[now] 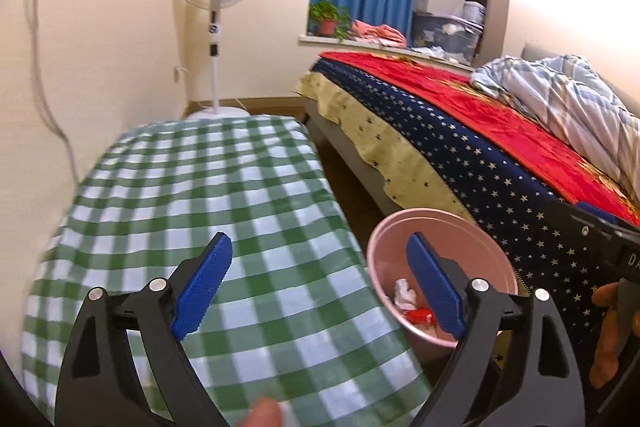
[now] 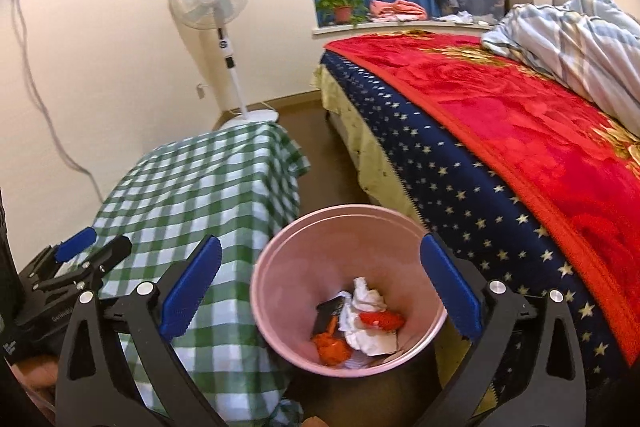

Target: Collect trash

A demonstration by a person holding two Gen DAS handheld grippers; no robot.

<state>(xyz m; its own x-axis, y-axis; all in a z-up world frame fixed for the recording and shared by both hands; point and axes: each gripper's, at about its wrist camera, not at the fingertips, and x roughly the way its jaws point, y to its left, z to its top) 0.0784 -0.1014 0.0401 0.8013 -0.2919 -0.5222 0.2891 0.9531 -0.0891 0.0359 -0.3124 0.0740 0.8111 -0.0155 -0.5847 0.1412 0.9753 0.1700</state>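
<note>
Where blue pads (image 1: 434, 285) intrude, bin (image 1: 384, 247) trash (image 1: 404, 293) hides.

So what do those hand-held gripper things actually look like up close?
Each hand-held gripper, left and right, is a black plastic frame of angular arms with triangular cut-outs and round silver pivot bolts. Each ends in two flat blue fingers with a finely ridged surface. No cables show.

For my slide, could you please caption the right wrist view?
Open right gripper above pink bin holding crumpled trash.
</note>
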